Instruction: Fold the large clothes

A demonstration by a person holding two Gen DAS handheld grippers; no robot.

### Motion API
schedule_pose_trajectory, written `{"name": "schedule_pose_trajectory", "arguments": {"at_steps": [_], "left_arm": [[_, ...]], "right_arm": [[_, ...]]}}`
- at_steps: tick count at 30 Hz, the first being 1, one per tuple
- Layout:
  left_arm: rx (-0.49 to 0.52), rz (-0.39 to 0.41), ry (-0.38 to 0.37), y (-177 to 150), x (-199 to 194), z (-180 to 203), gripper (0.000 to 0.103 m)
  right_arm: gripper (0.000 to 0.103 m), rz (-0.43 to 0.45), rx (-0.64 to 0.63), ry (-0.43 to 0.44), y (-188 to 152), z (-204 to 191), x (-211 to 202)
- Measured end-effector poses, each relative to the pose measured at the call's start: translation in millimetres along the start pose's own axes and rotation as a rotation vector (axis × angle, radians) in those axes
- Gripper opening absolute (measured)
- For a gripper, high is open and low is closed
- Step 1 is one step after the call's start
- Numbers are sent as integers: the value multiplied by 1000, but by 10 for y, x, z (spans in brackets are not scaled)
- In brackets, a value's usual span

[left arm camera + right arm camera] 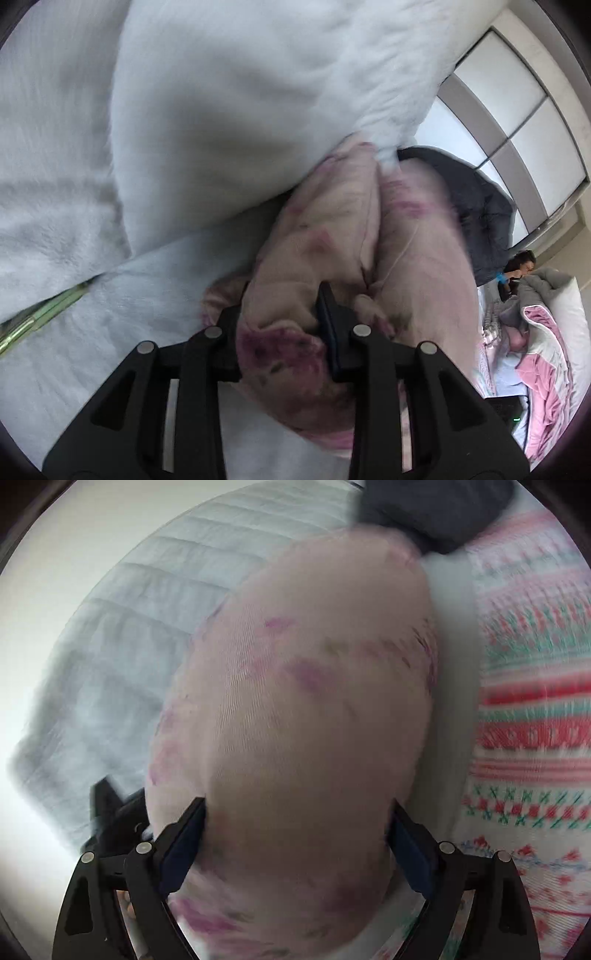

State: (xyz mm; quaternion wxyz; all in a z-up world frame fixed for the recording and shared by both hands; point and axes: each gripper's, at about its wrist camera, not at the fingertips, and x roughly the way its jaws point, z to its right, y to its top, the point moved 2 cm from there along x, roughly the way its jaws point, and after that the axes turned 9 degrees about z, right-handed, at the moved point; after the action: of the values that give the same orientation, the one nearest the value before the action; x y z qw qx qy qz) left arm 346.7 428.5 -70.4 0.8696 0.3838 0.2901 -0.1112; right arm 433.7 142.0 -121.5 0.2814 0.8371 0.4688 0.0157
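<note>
A pale pink garment with purple flower prints [332, 229] hangs bunched in front of both cameras. My left gripper [280, 328] is shut on a thick fold of it, the cloth squeezed between the black fingers. In the right wrist view the same pink garment [295, 709] fills the middle, blurred by motion. My right gripper [295, 834] holds a wide bunch of it between its jaws, which stand far apart with the cloth pressed against both pads. The lower end of the garment is hidden behind the fingers.
A white fluffy blanket [184, 110] covers the bed. A dark grey garment [472, 192] lies beyond the pink one. A striped red-green patterned cloth [532, 701] is at right, a quilted white cover [122, 646] at left. A person [517, 269] sits by heaped bedding.
</note>
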Motion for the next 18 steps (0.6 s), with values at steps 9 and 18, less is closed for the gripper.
{"name": "schedule_pose_trajectory", "arguments": {"at_steps": [9, 18], "left_arm": [[28, 204, -40, 255, -764, 405, 47], [170, 302, -39, 4, -1390, 743, 58]], "right_arm": [[95, -18, 79, -97, 120, -52, -282], [95, 16, -266, -201, 1, -542, -983]]}}
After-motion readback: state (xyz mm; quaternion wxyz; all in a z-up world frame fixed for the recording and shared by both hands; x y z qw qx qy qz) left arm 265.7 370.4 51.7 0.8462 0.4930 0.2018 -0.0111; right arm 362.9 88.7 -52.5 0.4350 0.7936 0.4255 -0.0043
